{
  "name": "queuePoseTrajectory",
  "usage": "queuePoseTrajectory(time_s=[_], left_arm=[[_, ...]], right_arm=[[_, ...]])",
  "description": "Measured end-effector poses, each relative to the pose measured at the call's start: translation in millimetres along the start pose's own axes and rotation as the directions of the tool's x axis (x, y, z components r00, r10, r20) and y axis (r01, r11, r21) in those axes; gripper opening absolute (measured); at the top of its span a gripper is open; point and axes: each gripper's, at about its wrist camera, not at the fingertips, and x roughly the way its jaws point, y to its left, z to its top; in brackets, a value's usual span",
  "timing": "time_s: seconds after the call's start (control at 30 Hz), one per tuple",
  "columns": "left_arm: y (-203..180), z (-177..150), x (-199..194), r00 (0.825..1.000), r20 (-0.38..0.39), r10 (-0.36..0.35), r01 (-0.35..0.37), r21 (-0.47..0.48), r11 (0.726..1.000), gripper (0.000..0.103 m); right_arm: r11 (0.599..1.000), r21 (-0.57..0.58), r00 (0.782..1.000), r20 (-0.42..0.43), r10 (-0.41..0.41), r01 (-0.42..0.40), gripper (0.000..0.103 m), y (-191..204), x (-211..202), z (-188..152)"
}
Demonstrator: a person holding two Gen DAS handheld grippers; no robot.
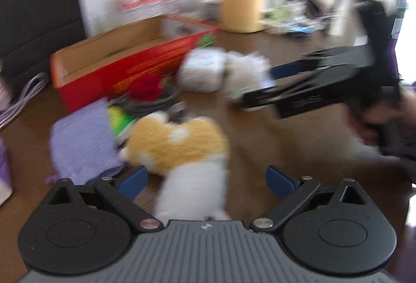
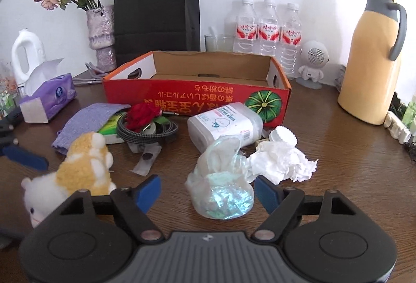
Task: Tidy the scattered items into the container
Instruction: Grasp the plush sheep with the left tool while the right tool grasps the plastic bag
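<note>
A red open cardboard box (image 2: 197, 98) (image 1: 124, 67) stands mid-table. In front of it lie a yellow-and-white plush toy (image 2: 83, 166) (image 1: 182, 147), a purple cloth (image 2: 88, 122) (image 1: 80, 142), a red rose (image 2: 143, 112) on a coiled cable (image 2: 148, 131), a clear plastic jar (image 2: 223, 124), a crumpled shiny plastic bag (image 2: 221, 186) and crumpled white tissue (image 2: 283, 160). My left gripper (image 1: 205, 181) is open with the plush between its fingers. My right gripper (image 2: 208, 192) is open around the plastic bag; it also shows in the left wrist view (image 1: 262, 80).
A yellow thermos jug (image 2: 371, 57), three water bottles (image 2: 267, 28), a small white speaker (image 2: 313, 62), a black paper bag (image 2: 156, 12), a vase of dried roses (image 2: 102, 36) and a purple tissue pack (image 2: 46, 98) stand around the brown table (image 2: 338, 153).
</note>
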Motion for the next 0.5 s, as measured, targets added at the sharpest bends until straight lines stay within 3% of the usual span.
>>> queuePoseTrajectory(time_s=[0.03,0.1,0.13,0.23,0.37,0.5], left_arm=[[2.6,1.4,8.5,1.0,-0.021,0.012,-0.012,-0.029,0.999,0.077],[2.2,0.4,14.9,0.999,-0.015,0.034,-0.035,-0.108,0.994,0.049],[0.8,-1.4,12.6,0.999,0.007,0.039,-0.037,-0.15,0.988,0.047],[-14.5,-6.9,-13.5,0.991,0.114,0.067,-0.042,-0.213,0.976,0.045],[-16.2,23.2,-54.0,0.955,0.276,0.109,-0.044,-0.231,0.972,0.045],[14.5,83.2,-48.6,0.923,0.34,0.178,-0.101,-0.232,0.967,0.046]], right_arm=[[1.0,0.003,1.0,-0.006,-0.008,0.008,0.075,0.4,3.8,1.4],[1.0,-0.001,0.999,-0.021,-0.028,0.028,0.05,2.0,12.8,2.4],[1.0,-0.002,0.999,-0.036,-0.03,0.03,0.032,2.3,16.9,1.6],[1.0,0.006,0.999,-0.052,-0.001,0.002,0.018,3.4,12.1,-2.7],[0.996,0.036,0.997,0.012,0.076,-0.076,0.016,0.7,-23.1,8.8],[0.998,0.016,0.991,0.127,0.052,-0.054,0.016,-11.8,-46.0,55.1]])
